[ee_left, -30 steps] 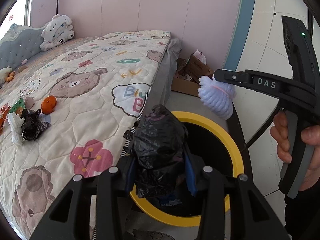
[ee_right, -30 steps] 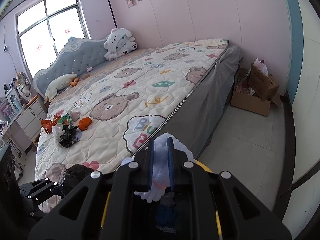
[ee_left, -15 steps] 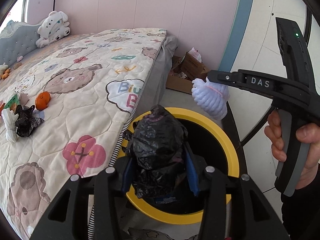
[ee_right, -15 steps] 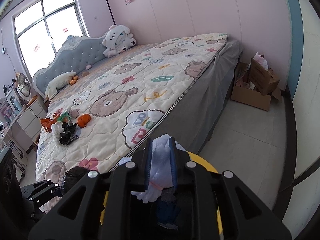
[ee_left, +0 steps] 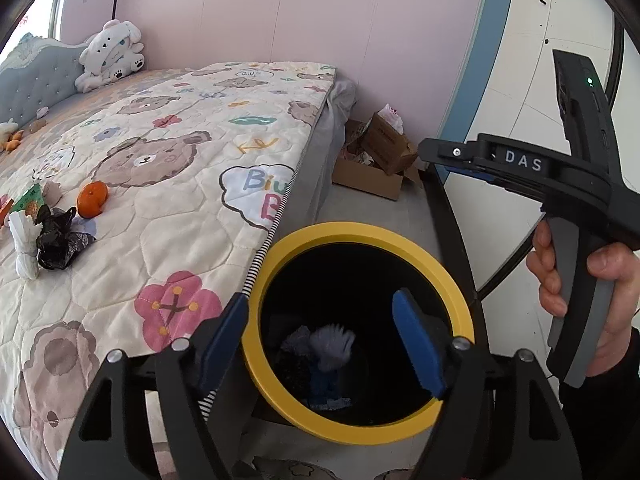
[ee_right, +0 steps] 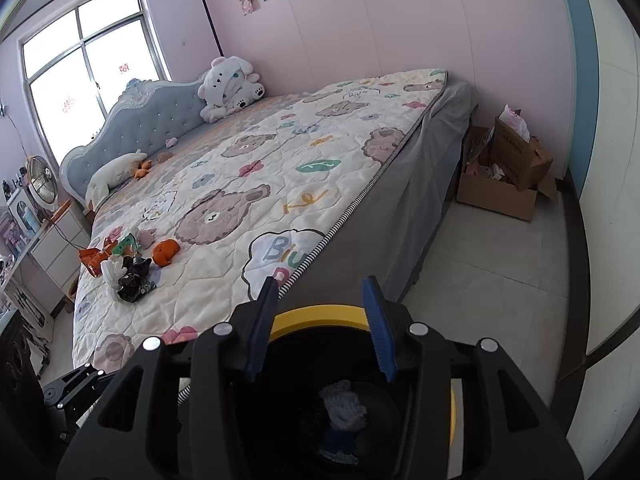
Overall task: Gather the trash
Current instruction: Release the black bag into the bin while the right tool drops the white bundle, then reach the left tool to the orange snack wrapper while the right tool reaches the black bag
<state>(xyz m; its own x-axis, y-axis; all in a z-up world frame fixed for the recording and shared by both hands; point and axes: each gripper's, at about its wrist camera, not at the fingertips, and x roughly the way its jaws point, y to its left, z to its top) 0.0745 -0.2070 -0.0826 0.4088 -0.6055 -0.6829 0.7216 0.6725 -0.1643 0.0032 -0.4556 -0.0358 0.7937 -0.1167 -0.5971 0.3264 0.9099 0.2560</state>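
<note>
Both bundles held a second ago, the black bag and the pale knitted wad (ee_left: 334, 346), have been released and are now seen deep inside the yellow-rimmed bin (ee_left: 360, 430), directly below the left gripper (ee_left: 324, 340), whose jaws are opening wide with nothing gripped. Beside it, the right gripper (ee_right: 322, 326) is held over the same bin, its jaws opening and empty too. Further trash (ee_left: 56, 236) is left on the quilted bed (ee_left: 172, 208), well off to the left.
</note>
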